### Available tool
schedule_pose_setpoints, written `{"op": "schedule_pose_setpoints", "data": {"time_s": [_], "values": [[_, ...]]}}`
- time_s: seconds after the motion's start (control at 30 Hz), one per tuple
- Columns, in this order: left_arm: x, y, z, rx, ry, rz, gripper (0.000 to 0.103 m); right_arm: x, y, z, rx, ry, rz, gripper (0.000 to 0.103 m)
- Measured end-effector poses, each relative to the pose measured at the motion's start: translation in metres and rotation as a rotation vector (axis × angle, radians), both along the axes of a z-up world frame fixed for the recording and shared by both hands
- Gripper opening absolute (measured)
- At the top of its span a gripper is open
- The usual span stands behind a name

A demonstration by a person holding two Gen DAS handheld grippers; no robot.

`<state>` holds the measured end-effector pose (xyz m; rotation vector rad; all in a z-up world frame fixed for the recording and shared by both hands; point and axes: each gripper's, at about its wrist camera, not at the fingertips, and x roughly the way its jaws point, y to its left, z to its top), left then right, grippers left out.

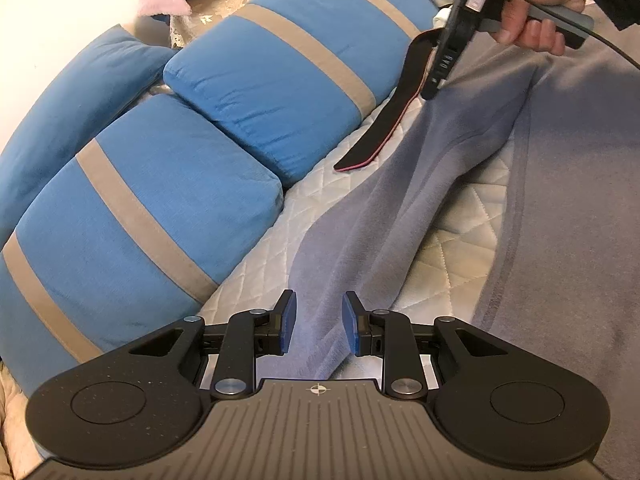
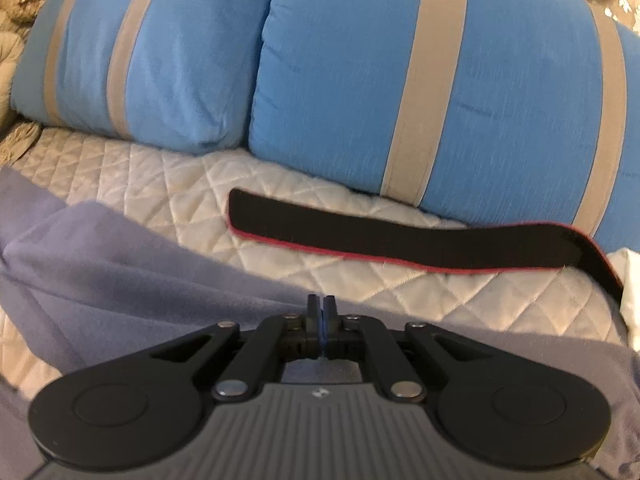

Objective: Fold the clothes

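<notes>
Surface: where the bedding is left bare, a white quilted mattress cover (image 1: 452,216) stitched in diamonds is seen beneath everything else.
Garment: a grey-lilac fleece garment (image 1: 560,200) is spread over the cover, its long sleeve (image 1: 384,216) drawn out diagonally from the left gripper up to the right one.
Left gripper: the left gripper (image 1: 319,322) is held low over the sleeve's end, its blue pads set a moderate gap apart with fabric lying between them, not pinched.
Right gripper: the right gripper (image 2: 321,320) is seen with its fingers pressed together; in the left wrist view its tip meets the upper sleeve, so fabric is probably clamped, though the pinch itself is hidden.
Right hand: the handle is gripped by a bare hand (image 1: 536,4) in a dark sleeve.
Strap: a black strap with a red edge (image 2: 400,236) lies flat on the cover, just beside the pillows.
Room: blue pillows with beige bands (image 1: 132,216) are lined along the bed's edge; a beige knitted throw (image 2: 16,12) is bunched at the far left in the right wrist view.
</notes>
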<state>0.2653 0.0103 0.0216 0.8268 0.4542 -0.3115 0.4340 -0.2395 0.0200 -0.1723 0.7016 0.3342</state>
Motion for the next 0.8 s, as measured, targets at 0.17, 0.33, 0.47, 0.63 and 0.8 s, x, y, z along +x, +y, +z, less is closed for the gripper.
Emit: {"op": "schedule_pose_setpoints", "data": {"time_s": [0.17,0.33,0.47,0.63,0.8], "values": [[0.0,0.0,0.0,0.001,-0.009,0.001,0.024,0.011,0.004,0.011,0.008,-0.053,-0.019,0.0],[0.002,0.0,-0.001,0.004,-0.006,0.004,0.024,0.027,0.003,0.018,0.007,-0.086,-0.06,0.0],[0.002,0.0,0.001,0.0,-0.006,0.003,0.024,0.03,0.005,0.024,-0.049,-0.068,-0.047,0.011],[-0.002,0.0,0.005,-0.01,-0.012,-0.011,0.025,-0.014,-0.026,0.045,-0.073,-0.094,0.034,0.077],[-0.008,-0.002,0.01,-0.028,-0.016,-0.028,0.025,-0.085,-0.061,0.048,-0.036,-0.042,0.102,0.077]]}}
